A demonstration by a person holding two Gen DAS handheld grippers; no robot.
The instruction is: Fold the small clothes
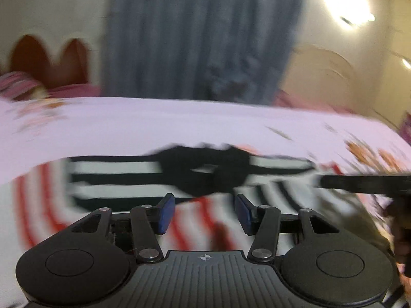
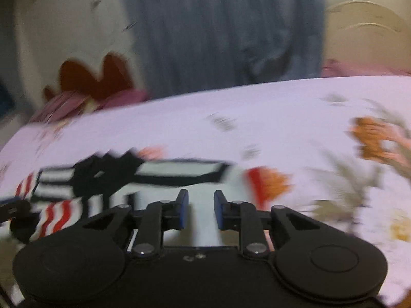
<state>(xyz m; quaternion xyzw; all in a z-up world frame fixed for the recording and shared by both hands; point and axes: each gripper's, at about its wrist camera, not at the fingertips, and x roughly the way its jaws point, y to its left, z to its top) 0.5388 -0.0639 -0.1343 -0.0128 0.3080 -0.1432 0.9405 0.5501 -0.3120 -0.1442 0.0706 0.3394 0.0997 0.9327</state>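
A small garment with black-and-white stripes, a black middle part (image 1: 203, 172) and red-and-white striped cloth (image 1: 195, 220) lies on the bed. My left gripper (image 1: 204, 211) is open just above the red-striped part, nothing between its blue pads. My right gripper (image 2: 201, 209) is open and empty at the garment's right end, over a black-and-white striped sleeve (image 2: 179, 173). The right gripper also shows in the left wrist view as a dark bar (image 1: 364, 183). Both views are blurred by motion.
The bed has a pale lilac sheet (image 1: 179, 123) with orange flower prints (image 2: 372, 138). Pink pillows (image 2: 84, 102) and a dark red headboard (image 1: 48, 59) lie at the far left. A grey curtain (image 1: 200, 36) hangs behind the bed.
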